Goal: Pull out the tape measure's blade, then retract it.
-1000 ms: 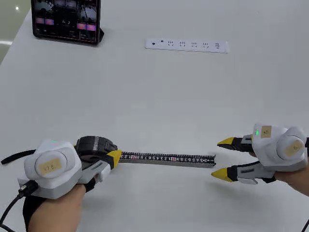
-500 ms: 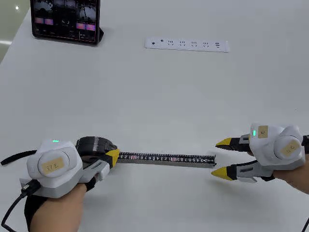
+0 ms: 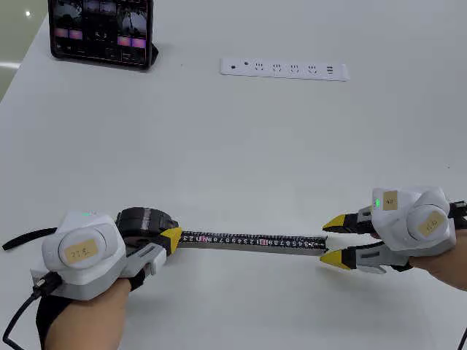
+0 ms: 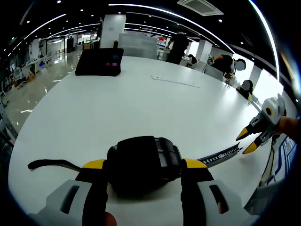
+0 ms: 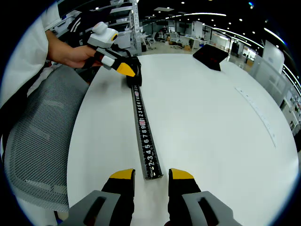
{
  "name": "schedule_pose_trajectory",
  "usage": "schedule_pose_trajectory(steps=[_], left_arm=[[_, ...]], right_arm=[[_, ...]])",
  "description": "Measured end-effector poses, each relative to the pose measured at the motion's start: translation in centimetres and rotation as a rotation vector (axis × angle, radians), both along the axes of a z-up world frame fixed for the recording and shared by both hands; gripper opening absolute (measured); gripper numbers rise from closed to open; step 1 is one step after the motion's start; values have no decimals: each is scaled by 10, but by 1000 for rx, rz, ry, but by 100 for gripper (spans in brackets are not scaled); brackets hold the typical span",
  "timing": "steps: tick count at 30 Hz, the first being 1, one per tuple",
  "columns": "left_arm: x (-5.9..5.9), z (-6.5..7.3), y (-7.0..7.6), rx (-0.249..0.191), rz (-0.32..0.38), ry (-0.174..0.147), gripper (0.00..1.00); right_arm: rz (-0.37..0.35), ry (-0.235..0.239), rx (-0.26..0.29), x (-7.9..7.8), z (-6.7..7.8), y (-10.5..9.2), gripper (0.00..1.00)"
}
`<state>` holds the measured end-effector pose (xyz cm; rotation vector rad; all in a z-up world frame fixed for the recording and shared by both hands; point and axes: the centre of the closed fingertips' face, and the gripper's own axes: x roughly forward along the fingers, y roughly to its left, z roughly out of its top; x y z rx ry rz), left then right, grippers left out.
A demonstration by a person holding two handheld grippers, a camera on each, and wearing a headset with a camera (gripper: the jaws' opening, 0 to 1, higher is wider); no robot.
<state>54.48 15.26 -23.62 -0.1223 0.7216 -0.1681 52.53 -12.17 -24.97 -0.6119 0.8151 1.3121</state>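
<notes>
1. The left gripper is clamped on the tape measure near the table's near left edge.
2. Its blade lies drawn out rightward along the near edge, with its tip between the right gripper's parted jaws.

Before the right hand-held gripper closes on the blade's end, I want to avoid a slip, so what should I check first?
1. Case held: the left hand-held gripper clamps the tape measure case: ok.
2. Jaws apart on the right hand-held gripper: ok.
3. The blade tip sits between those jaws: ok, at their yellow ends.
4. The blade lies flat and straight on the table: ok.
5. Lock engaged on the case: cannot tell.
</notes>
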Motion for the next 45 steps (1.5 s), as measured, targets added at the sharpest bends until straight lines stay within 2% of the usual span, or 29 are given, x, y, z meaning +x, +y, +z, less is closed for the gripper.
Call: schedule_pose_trajectory(steps=[13, 18, 33, 45], left_arm=[[0, 0, -1, 1, -3, 5, 59], [0, 0, -1, 1, -2, 6, 59], [0, 0, -1, -6, 5, 16, 59], [-1, 0, 0, 1, 0, 20, 58]], right_arm=[[67, -6, -38, 0, -7, 0, 16], [91, -26, -51, 1, -9, 0, 13], [136, -72, -109, 1, -16, 2, 12], [131, -76, -119, 2, -16, 2, 11]])
